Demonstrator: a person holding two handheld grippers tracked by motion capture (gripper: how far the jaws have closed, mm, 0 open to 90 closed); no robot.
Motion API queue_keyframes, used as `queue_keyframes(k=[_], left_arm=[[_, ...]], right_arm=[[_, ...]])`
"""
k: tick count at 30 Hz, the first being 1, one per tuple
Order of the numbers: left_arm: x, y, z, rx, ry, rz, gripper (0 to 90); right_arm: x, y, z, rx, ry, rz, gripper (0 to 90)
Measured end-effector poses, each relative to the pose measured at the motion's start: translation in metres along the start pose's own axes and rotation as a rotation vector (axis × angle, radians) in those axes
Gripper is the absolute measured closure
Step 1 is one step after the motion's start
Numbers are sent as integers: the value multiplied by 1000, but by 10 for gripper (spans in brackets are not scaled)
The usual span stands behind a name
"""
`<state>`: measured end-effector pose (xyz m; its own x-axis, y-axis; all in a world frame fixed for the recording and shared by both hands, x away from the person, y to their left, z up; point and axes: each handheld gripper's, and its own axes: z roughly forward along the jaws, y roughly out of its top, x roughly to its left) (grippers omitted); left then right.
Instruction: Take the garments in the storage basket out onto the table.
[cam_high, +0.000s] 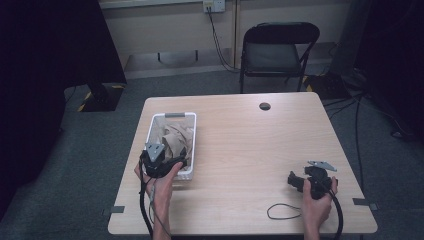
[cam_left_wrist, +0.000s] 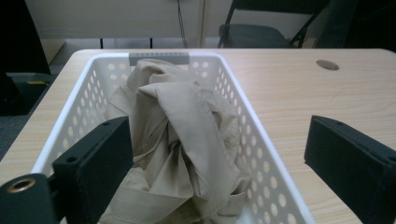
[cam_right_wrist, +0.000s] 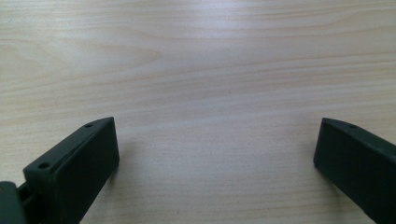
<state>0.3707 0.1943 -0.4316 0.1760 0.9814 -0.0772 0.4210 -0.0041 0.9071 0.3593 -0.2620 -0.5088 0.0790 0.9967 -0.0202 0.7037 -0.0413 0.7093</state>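
A white perforated basket (cam_high: 155, 125) stands on the left part of the wooden table (cam_high: 240, 140), and a crumpled beige garment (cam_high: 175, 140) lies in it. In the left gripper view the garment (cam_left_wrist: 182, 135) bulges up inside the basket (cam_left_wrist: 268, 163). My left gripper (cam_high: 159, 161) hovers at the basket's near end, open, its jaws straddling the near right wall with nothing held (cam_left_wrist: 215, 163). My right gripper (cam_high: 296, 181) rests low over the table near the front right corner, open, over bare wood (cam_right_wrist: 215, 163).
A black cable loop (cam_high: 282, 211) lies on the table by the front edge, left of the right hand. A round cable hole (cam_high: 265, 106) sits near the far edge. Behind the table stands a black folding chair (cam_high: 277, 47).
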Motion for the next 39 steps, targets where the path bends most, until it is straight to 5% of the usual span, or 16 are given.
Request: queue_keyframes(k=[18, 32, 39], left_arm=[[16, 23, 19, 65, 18, -37, 84], [23, 19, 42, 113, 21, -54, 68], [27, 14, 59, 191, 33, -76, 78]], right_arm=[[0, 0, 0, 0, 0, 0, 0], [0, 0, 0, 0, 0, 0, 0], [0, 0, 0, 0, 0, 0, 0]])
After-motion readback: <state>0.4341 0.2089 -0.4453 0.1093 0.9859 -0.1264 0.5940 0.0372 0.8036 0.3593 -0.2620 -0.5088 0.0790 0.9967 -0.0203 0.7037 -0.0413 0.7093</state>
